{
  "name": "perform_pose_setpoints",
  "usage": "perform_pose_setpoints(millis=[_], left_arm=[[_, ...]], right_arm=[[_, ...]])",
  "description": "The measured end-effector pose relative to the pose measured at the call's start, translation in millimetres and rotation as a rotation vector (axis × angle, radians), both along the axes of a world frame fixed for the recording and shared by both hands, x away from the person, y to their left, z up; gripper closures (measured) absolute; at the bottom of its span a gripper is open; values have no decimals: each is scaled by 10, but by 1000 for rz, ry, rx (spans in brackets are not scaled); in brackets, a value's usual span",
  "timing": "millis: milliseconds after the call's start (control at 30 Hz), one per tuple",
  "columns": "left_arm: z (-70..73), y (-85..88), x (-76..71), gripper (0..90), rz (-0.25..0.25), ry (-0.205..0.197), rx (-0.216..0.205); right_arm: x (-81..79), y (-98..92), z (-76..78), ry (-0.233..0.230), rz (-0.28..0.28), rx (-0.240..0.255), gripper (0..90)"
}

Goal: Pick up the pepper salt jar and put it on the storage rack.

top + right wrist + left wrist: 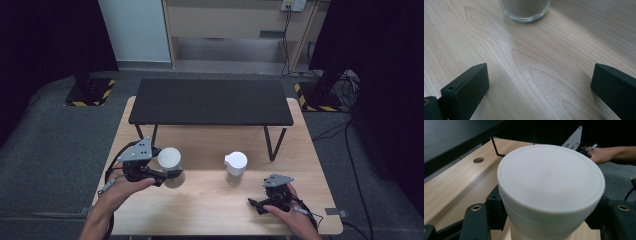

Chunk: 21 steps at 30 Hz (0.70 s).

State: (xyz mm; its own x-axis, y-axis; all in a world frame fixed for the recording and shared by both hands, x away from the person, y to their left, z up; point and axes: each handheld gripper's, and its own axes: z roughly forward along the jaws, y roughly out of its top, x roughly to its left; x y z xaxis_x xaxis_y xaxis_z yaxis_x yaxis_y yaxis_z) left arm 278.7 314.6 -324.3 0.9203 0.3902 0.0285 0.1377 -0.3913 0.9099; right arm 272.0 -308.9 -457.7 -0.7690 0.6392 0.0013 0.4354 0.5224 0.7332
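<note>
A glass jar with a flat white lid is held off the wooden table at its left. My left gripper is shut on the jar's body just under the lid. In the left gripper view the lid looms large, with my left gripper and its black jaws pressed against both sides below it. A second glass jar with a white spouted lid stands mid-table. My right gripper rests low at the front right, open, and points toward it. Between the wide-apart jaws of my right gripper lies bare wood, with the jar's glass base farther off.
A low black shelf on thin metal legs spans the back half of the table. A round hole is cut in the tabletop near the shelf leg. The person's right hand shows beyond the lid. Grey carpet surrounds the table.
</note>
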Motion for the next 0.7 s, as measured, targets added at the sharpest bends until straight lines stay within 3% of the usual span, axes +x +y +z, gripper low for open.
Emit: perform_pose_setpoints(millis=[300,700], left_arm=[[324,34,-7,331,34,-4,16],[574,53,41,331,36,-7,5]], right_arm=[[0,0,0,0,0,0,26],[-1,1,0,0,0,0,25]])
